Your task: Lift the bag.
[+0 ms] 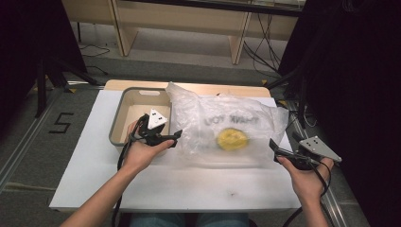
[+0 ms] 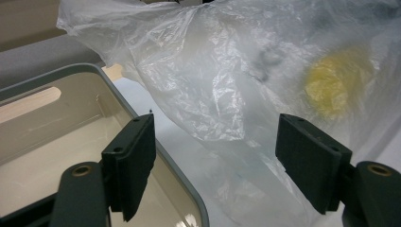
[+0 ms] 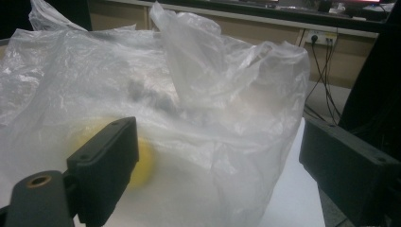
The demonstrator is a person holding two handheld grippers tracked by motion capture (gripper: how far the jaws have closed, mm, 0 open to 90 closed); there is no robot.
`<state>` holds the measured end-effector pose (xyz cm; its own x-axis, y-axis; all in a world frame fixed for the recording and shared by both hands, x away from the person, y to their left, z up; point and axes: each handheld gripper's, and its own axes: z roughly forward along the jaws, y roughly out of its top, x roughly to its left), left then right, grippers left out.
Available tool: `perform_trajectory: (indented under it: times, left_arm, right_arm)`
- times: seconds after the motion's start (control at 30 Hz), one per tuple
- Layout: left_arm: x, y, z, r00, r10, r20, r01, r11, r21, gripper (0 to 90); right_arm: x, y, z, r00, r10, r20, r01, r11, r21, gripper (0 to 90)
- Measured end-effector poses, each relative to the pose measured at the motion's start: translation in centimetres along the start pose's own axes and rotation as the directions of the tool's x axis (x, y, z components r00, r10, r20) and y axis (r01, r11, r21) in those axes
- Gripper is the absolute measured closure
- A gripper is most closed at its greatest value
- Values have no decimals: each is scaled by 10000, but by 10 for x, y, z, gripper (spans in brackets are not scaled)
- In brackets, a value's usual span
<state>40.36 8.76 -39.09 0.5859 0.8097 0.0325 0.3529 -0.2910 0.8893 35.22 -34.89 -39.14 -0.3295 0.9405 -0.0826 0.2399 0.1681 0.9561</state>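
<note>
A translucent plastic bag (image 1: 222, 118) printed "THANK YOU" lies puffed up in the middle of the white table (image 1: 189, 184). A round yellow object (image 1: 231, 138) shows through it. My left gripper (image 1: 177, 137) is at the bag's left edge, over the front right corner of a grey bin (image 1: 118, 118). In the left gripper view the left gripper (image 2: 220, 161) stands open with the bag (image 2: 213, 71) just ahead, the yellow object (image 2: 335, 85) beyond and the bin (image 2: 47, 80) at left. My right gripper (image 1: 273, 146) is off the bag's right edge. The right gripper (image 3: 227, 170) is open facing the bag (image 3: 198, 94) and the yellow object (image 3: 144, 165).
The bin looks empty inside. A wooden bench (image 1: 189, 23) stands behind the table with cables (image 1: 262, 52) on the floor. Dark curtains flank both sides. The table's front strip is bare white.
</note>
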Motion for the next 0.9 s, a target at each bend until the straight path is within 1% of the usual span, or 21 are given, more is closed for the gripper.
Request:
perform_trajectory:
  times: [0.03, 0.3, 0.37, 0.57, 0.9]
  left_arm:
    - [0, -1, -2, 9999, 98, 55, -99, 9999, 36, 292]
    - [-1, -8, -15, 9985, 113, 540, -111, 9999, -34, 288]
    - [0, -10, -19, 9974, 218, 687, -219, 9998, 9, 283]
    - [2, -19, -26, 9959, 374, 829, -388, 9991, 152, 281]
    - [6, -28, -35, 9935, 536, 1009, -556, 9983, 167, 280]
  right_arm:
    - [0, -1, -1, 10000, -16, 11, 16, 10000, 9, 140]
    - [1, -9, -3, 9999, -50, -147, 53, 9998, 208, 144]
    - [2, -10, -3, 9998, -70, -193, 76, 9996, 284, 146]
    - [3, -15, -3, 9995, -36, -312, 48, 9993, 381, 150]
    - [6, -18, -4, 9987, -66, -513, 91, 9987, 493, 152]
